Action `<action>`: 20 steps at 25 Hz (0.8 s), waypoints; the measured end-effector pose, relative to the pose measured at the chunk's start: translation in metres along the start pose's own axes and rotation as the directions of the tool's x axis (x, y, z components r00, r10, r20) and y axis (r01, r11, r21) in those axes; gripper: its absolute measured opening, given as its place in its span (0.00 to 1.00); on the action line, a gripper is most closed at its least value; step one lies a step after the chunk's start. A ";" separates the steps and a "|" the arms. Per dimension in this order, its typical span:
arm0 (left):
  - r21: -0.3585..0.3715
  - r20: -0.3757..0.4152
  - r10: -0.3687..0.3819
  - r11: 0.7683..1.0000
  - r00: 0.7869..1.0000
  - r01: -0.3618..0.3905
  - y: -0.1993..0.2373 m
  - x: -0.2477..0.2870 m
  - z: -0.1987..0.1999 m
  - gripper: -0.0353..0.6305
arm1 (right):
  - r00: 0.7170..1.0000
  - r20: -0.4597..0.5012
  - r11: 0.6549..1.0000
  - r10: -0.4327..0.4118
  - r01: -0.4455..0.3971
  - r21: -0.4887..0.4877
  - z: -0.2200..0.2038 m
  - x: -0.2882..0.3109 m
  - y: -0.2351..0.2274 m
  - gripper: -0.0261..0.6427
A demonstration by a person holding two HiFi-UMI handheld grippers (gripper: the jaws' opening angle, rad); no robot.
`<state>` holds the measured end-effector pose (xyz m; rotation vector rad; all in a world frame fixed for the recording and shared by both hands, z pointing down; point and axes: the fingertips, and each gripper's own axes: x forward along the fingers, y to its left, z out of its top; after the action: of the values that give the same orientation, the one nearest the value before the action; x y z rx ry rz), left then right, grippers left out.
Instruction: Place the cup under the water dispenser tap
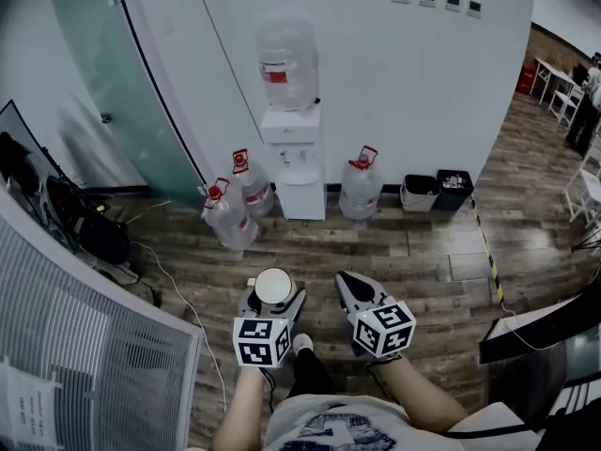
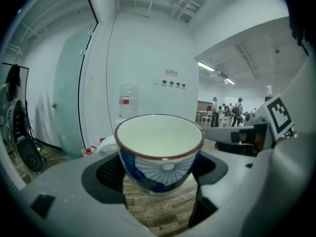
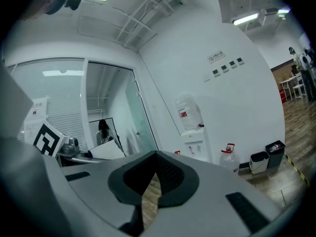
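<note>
Head view has me standing well back from the water dispenser point(image 1: 293, 163), which sits against the far wall with its big bottle point(image 1: 287, 64) on top. The left gripper point(image 1: 274, 301) is clamped on the teacup point(image 2: 160, 154), pads squeezing the blue-and-white bowl from both sides. The cup is upright, looks empty, and is out over the wood floor point(image 1: 423, 252), nowhere near the tap yet. The right gripper point(image 1: 352, 287) is just beside it with its jaws together and nothing in them.

What worries me from here:

- That bowl is glazed and tapers toward the foot, so I reckon it could slide down out of the pads if I jolt or tip it on the way over.
- The tap recess looks tight. With the jaws this wide around the cup, I could clip the dispenser front and twist the cup loose.
- Water jugs sit on the floor on both sides, two on the left point(image 1: 240, 200) and one on the right point(image 1: 361, 186). Drifting either way means kicking one.
- Letting go before the cup is seated could drop it.
</note>
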<state>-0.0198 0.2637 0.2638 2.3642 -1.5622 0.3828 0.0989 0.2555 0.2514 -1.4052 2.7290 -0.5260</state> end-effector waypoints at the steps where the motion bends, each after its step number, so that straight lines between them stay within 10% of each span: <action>1: -0.011 -0.010 -0.004 1.000 1.000 0.004 0.014 0.012 0.001 0.69 | 1.000 -0.003 1.000 -0.005 0.005 0.005 0.001 0.017 -0.004 0.07; 20: 0.010 -0.075 -0.070 0.997 0.995 0.071 0.226 0.196 0.087 0.69 | 0.995 -0.059 0.996 -0.083 0.084 0.023 0.045 0.297 -0.051 0.07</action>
<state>-0.1482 -0.0196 0.2752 2.3778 -1.4435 0.4611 -0.0290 -0.0210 0.2625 -1.5271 2.7065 -0.6134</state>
